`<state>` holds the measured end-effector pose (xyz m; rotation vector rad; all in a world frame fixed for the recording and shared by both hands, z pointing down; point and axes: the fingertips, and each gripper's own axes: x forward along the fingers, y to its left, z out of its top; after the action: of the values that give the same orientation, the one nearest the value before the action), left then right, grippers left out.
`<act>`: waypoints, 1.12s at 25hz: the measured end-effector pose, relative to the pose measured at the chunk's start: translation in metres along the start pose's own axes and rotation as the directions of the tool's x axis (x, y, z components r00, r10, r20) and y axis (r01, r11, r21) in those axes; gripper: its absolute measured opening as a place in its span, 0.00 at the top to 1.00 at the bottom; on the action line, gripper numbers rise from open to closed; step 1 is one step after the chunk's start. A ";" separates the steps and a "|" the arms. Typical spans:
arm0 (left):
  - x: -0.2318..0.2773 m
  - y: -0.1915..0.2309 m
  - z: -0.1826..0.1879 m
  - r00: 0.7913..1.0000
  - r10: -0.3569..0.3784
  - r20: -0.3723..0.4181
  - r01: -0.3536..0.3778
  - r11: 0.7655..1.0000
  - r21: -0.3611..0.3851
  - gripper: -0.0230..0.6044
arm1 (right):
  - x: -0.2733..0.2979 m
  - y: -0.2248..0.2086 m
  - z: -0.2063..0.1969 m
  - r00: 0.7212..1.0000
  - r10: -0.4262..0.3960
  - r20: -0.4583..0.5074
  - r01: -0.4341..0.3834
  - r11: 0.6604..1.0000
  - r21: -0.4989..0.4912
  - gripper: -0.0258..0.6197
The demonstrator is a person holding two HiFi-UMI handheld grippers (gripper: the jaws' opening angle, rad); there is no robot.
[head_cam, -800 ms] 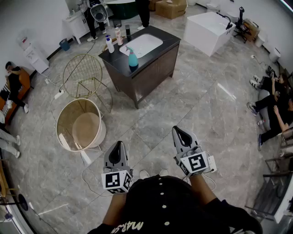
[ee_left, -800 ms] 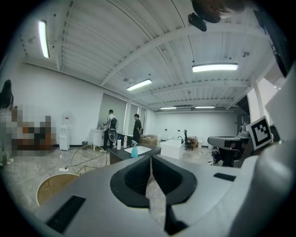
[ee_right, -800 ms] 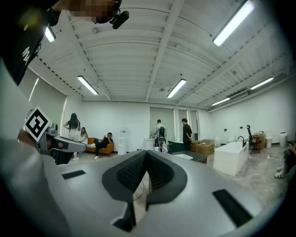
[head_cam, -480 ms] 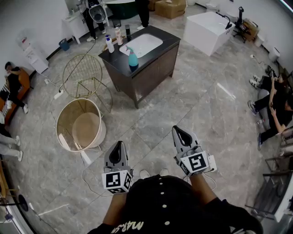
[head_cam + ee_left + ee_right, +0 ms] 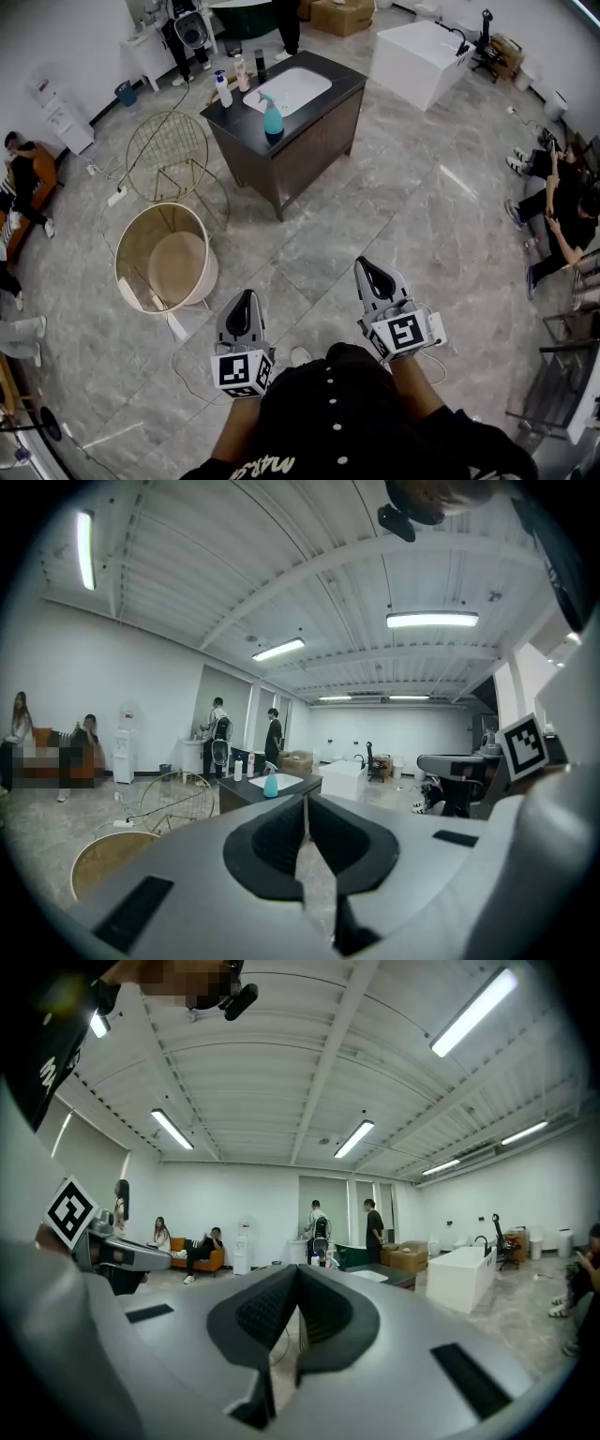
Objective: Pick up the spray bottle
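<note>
- Claws, left [image 5: 245,300] and right [image 5: 371,273], stayed low in front of the person's dark shirt as before, both clenched on nothing and well apart from the worktop.
- Dark worktop [image 5: 337,84] sat slightly higher in the head view than earlier.
- Round basket [image 5: 141,246] on the floor showed a bare pale bottom.
- White sink [image 5: 295,89] held nothing.
- Teal spray bottle [image 5: 272,116] stood upright near the worktop's front edge, just beside the sink.

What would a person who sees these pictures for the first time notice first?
The teal spray bottle stands on the dark sink cabinet, far ahead. Near the person, the left gripper and right gripper are both shut and empty. A big round basket sits at left.
</note>
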<state>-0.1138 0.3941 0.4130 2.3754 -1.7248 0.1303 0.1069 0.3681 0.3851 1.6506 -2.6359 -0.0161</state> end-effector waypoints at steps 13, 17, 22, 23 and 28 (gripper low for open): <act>0.024 0.033 -0.006 1.000 -0.017 -0.023 0.017 1.000 0.000 0.93 | 0.030 0.007 -0.010 1.000 -0.024 -0.017 0.024 1.000 0.003 0.97; 0.051 0.043 -0.002 1.000 -0.005 -0.024 0.005 1.000 0.006 0.93 | 0.059 -0.009 -0.015 1.000 -0.025 -0.013 0.025 1.000 0.014 0.97; 0.100 0.058 0.010 1.000 0.015 -0.019 -0.015 1.000 0.014 0.93 | 0.109 -0.037 -0.018 1.000 -0.015 -0.005 0.015 1.000 0.026 0.97; 0.111 0.061 0.013 1.000 0.018 -0.017 -0.018 1.000 0.016 0.93 | 0.120 -0.044 -0.017 1.000 -0.013 -0.002 0.013 1.000 0.025 0.97; 0.162 0.069 0.033 0.999 0.033 -0.006 -0.033 0.999 0.027 0.93 | 0.167 -0.072 -0.009 1.000 0.015 0.006 -0.015 1.000 0.014 0.97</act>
<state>-0.1295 0.2164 0.4195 2.3626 -1.7711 0.1670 0.0988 0.1866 0.3961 1.6381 -2.6589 -0.0021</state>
